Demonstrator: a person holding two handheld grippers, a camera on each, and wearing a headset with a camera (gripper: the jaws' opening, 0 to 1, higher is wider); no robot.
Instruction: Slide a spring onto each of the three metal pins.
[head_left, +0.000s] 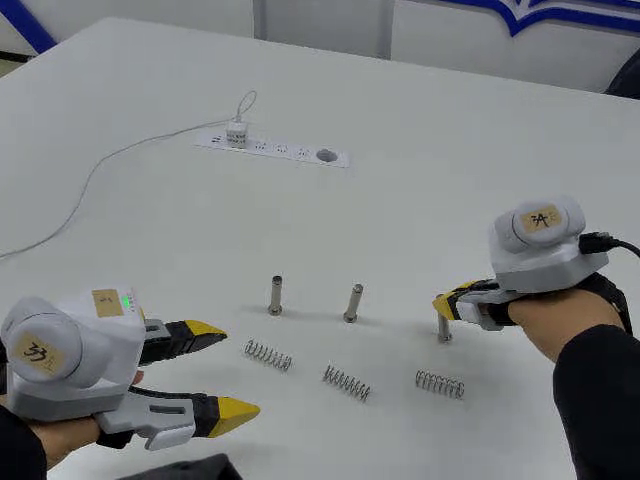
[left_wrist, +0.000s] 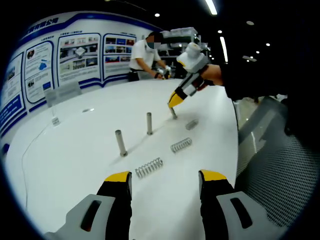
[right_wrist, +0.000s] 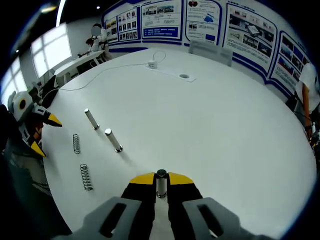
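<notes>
A: Entry one, left gripper (head_left: 225, 370): jaws spread, nothing held, hovering just left of the left spring (head_left: 268, 355).

B: Noted. Left pin (head_left: 276, 295), middle pin (head_left: 353, 302): upright, bare. Middle spring (head_left: 346, 382), right spring (head_left: 440, 384): lying flat on the table (head_left: 420, 200), near the pins, on the person's side of them.

A: Right pin (head_left: 443, 330): upright, clamped near its top by the right gripper (head_left: 447, 305).

B: Handling advice, by judgement: hold that pin vertical, gripped low enough to leave the tip free. Pinch a spring near one end, line its bore with the tip, then lower straight and slowly.
</notes>
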